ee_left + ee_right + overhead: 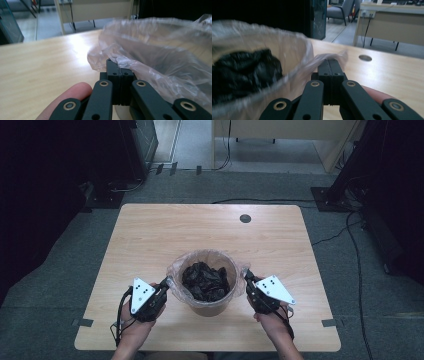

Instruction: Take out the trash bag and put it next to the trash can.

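Observation:
A round bin [206,306] lined with a clear plastic bag [206,255] stands near the front of the wooden table [150,235]. Crumpled black material [205,281] fills the bin. My left gripper [167,284] is at the bag's left rim, shut on the plastic; in the left gripper view the bag [160,50] edge is pinched between the closed jaws of the left gripper [117,65]. My right gripper [248,279] is at the bag's right rim, also shut on the plastic. In the right gripper view a fold of the bag [262,50] runs into the closed right gripper [330,62], beside the black material [242,70].
A round cable hole [245,218] sits at the table's far edge. Cables [350,235] trail on the grey carpet to the right. A desk [392,22] and a chair [342,10] stand beyond the table. Dark equipment stands at the left and right of the room.

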### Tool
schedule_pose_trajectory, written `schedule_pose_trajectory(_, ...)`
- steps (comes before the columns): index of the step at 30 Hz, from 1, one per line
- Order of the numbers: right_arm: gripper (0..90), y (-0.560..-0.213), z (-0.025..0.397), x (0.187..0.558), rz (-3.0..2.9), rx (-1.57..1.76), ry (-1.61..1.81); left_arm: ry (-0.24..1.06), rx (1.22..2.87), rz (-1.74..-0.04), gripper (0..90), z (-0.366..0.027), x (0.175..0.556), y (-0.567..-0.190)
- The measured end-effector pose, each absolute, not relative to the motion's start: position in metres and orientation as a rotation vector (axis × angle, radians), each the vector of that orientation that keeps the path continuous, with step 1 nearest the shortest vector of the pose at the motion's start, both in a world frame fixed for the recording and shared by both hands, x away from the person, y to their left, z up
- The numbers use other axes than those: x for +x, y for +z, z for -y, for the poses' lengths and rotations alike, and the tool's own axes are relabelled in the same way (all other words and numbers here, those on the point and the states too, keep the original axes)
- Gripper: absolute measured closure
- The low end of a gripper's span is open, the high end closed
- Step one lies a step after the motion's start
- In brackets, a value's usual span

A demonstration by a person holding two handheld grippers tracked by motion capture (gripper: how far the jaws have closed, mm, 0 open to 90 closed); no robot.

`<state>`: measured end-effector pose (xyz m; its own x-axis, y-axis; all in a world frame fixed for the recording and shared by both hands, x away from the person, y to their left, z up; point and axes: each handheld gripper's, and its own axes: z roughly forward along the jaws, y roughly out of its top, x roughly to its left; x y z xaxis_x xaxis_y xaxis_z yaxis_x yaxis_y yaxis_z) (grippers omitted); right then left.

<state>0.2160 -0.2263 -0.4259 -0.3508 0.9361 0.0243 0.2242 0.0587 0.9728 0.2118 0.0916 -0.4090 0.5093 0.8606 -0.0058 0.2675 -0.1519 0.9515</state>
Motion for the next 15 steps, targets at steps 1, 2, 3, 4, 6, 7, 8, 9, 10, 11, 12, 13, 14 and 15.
schedule_pose_trajectory(1,90.0,-0.420,0.225,0.217,-1.657,1.172,1.343,0.708,1.683,-0.957,90.0,-0.091,0.211,-0.404)
schedule_pose_trajectory(2,90.0,-0.415,0.224,0.217,-1.652,1.162,1.347,0.716,1.682,-0.946,90.0,-0.091,0.211,-0.400)
schedule_pose_trajectory(3,90.0,-0.410,0.222,0.218,-1.648,1.153,1.357,0.719,1.677,-0.937,90.0,-0.090,0.211,-0.396)
schedule_pose_trajectory(4,90.0,-0.404,0.220,0.218,-1.644,1.144,1.374,0.722,1.667,-0.931,90.0,-0.089,0.211,-0.392)
schedule_pose_trajectory(6,90.0,-0.395,0.215,0.219,-1.649,1.119,1.401,0.722,1.664,-0.910,90.0,-0.085,0.212,-0.385)
schedule_pose_trajectory(7,90.0,-0.390,0.211,0.221,-1.654,1.111,1.420,0.722,1.665,-0.897,90.0,-0.082,0.213,-0.381)
schedule_pose_trajectory(8,90.0,-0.386,0.207,0.222,-1.661,1.096,1.430,0.722,1.665,-0.883,90.0,-0.078,0.213,-0.378)
schedule_pose_trajectory(9,90.0,-0.381,0.203,0.222,-1.663,1.077,1.427,0.719,1.666,-0.869,90.0,-0.074,0.213,-0.376)
schedule_pose_trajectory(10,90.0,-0.377,0.201,0.223,-1.654,1.066,1.424,0.714,1.664,-0.853,90.0,-0.070,0.213,-0.373)
schedule_pose_trajectory(11,90.0,-0.373,0.201,0.222,-1.642,1.077,1.442,0.708,1.664,-0.839,90.0,-0.068,0.212,-0.372)
schedule_pose_trajectory(12,90.0,-0.370,0.203,0.222,-1.634,1.092,1.461,0.707,1.668,-0.829,90.0,-0.066,0.212,-0.372)
schedule_pose_trajectory(13,87.7,-0.369,0.206,0.222,-1.633,1.098,1.463,0.705,1.673,-0.829,90.0,-0.066,0.212,-0.373)
schedule_pose_trajectory(14,84.4,-0.370,0.211,0.221,-1.634,1.102,1.448,0.706,1.681,-0.833,89.8,-0.067,0.213,-0.374)
schedule_pose_trajectory(15,81.0,-0.374,0.216,0.219,-1.635,1.119,1.428,0.704,1.684,-0.844,89.8,-0.070,0.215,-0.376)
